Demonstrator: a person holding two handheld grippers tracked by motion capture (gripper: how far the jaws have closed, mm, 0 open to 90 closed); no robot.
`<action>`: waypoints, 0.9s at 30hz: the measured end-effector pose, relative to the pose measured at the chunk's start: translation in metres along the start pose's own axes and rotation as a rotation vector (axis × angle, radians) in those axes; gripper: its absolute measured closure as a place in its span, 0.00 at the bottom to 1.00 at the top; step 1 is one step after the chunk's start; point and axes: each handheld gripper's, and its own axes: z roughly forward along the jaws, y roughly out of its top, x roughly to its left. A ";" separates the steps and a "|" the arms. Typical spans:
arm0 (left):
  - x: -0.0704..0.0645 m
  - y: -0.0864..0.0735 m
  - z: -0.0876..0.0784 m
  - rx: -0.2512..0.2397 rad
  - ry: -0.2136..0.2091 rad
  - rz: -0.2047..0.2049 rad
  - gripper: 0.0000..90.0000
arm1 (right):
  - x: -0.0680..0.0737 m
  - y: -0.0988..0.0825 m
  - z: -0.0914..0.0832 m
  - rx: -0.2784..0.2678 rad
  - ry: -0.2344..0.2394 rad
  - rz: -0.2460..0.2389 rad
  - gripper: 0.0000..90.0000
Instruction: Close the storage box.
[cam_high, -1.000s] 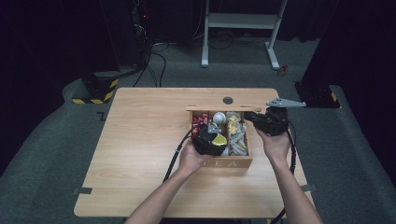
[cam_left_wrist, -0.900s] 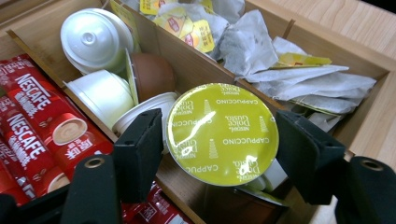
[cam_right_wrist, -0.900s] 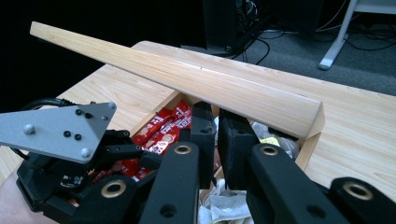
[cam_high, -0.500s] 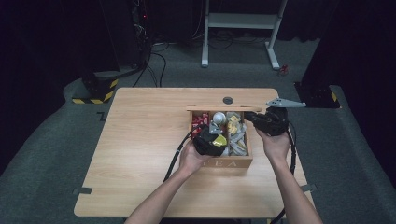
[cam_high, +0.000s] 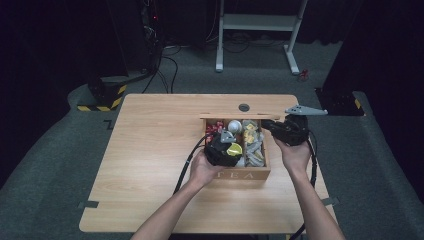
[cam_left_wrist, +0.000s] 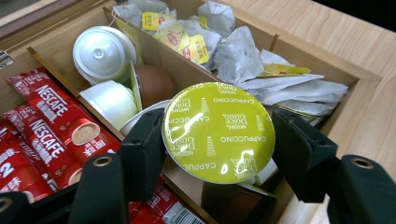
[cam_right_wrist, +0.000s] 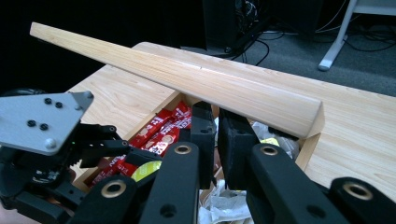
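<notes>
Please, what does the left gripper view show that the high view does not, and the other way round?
Left gripper view adds: CAPPUCCINO readable on the yellow-green capsule, NESCAFE on the red sachets. High view adds: the whole table, TEA on the box front, the right claw at the box's far right corner. Shared: the left claw shut on that capsule, over the open box.
</notes>
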 end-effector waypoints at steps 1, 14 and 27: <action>0.001 0.000 -0.002 -0.001 -0.005 -0.007 0.42 | 0.000 0.000 0.000 0.000 0.001 0.001 0.94; 0.010 -0.001 -0.024 -0.044 -0.016 -0.059 0.42 | 0.000 -0.001 0.002 0.000 0.004 0.006 0.94; 0.018 -0.009 -0.046 -0.059 0.012 -0.065 0.42 | 0.001 -0.002 0.003 0.004 0.005 0.004 0.94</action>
